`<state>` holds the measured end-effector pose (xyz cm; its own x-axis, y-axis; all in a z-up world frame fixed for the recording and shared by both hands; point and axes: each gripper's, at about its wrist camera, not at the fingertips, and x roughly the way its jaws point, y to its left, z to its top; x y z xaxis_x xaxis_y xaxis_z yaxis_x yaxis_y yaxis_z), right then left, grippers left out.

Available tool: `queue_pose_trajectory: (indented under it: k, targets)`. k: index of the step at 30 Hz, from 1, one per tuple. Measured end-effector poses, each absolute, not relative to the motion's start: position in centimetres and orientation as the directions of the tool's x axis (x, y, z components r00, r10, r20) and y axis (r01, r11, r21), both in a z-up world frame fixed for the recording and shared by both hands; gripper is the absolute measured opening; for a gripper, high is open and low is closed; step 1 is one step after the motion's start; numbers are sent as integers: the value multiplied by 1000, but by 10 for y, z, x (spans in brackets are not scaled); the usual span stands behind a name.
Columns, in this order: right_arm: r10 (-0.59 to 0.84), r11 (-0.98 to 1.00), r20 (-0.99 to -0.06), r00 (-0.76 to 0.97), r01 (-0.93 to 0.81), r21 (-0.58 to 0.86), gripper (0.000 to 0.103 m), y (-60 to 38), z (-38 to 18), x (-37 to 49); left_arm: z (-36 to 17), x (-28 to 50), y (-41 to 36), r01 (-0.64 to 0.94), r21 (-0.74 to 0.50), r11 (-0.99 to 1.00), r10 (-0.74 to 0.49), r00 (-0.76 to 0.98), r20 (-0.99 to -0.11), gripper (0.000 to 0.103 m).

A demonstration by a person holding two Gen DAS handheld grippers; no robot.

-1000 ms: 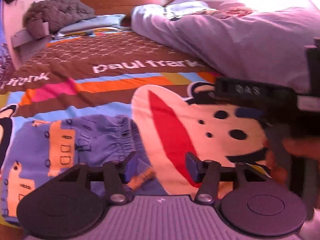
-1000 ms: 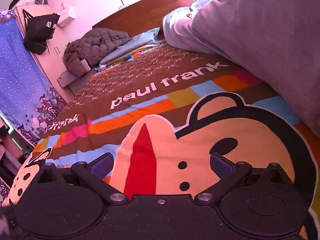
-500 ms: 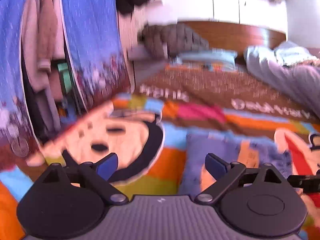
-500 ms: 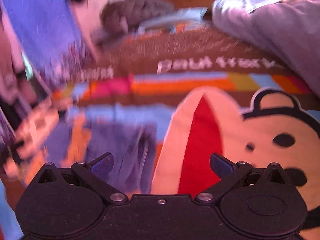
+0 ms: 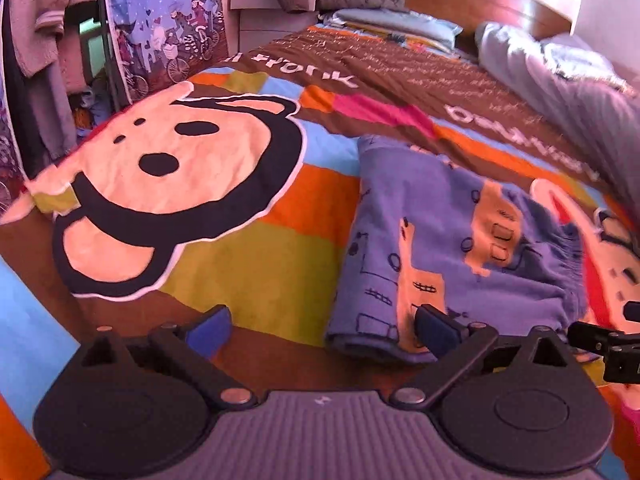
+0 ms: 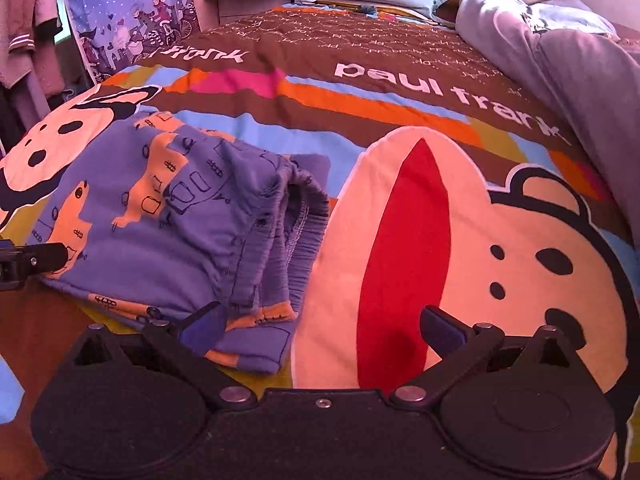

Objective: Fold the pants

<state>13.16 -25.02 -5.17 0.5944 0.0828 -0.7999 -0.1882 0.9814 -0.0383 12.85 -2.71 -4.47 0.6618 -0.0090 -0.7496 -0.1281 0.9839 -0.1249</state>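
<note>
Folded pants (image 6: 168, 216) lie on the bed (image 6: 400, 92) near its front edge; left gripper (image 5: 320, 326) jaws opening, apparently empty; right gripper (image 6: 320, 326) jaws released.

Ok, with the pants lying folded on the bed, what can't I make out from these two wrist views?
- Pants, near edge: left wrist view, hidden behind the left claw and its body.
- Pants, near corner: right wrist view, covered by the right claw.
- Layers inside the fold: neither view shows how the legs lie underneath.
- Right claw in the left wrist view: cut off by the right edge.
- Bedspread lettering: smeared in the left wrist view.
</note>
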Motion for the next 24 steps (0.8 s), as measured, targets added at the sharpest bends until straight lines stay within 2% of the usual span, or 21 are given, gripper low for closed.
queue_pose_trajectory:
  k: [5, 10, 14, 17, 19, 21, 22, 23, 24]
  targets:
    - [120, 979, -726, 677, -202, -27, 102, -260, -32, 124, -41, 112, -10, -107, -325, 939, -144, 737, -660, 100]
    - [196, 979, -636, 747, -181, 88, 102, -277, -27, 124, -44, 111, -3, -54, -416, 908, -235, 756, -611, 102]
    - [194, 979, -633, 750, -187, 79, 102, -275, -26, 130, -47, 105, 14, -206, -471, 858, -143, 783, -605, 96]
    - [192, 981, -603, 774, -170, 94, 102, -273, -4, 133, -49, 102, 32, -250, -565, 786, -161, 800, -578, 93]
    - [275, 960, -611, 742, -181, 213, 97, -269, 8, 153, -50, 107, 32, -238, -557, 796, -168, 797, -580, 92]
    - [399, 912, -617, 678, -225, 343, 84, -253, 17, 187, -49, 116, 29, -210, -549, 809, -206, 773, -600, 84]
    - [419, 904, -630, 654, -234, 358, 79, -241, 20, 203, -50, 119, 27, -190, -558, 808, -237, 762, -603, 76]
    - [426, 904, -652, 628, -263, 338, 68, -221, 22, 224, -53, 124, 26, -179, -570, 802, -268, 745, -611, 66]
    - [416, 909, -677, 606, -296, 293, 58, -201, 22, 241, -56, 126, 25, -189, -571, 799, -273, 733, -623, 63]
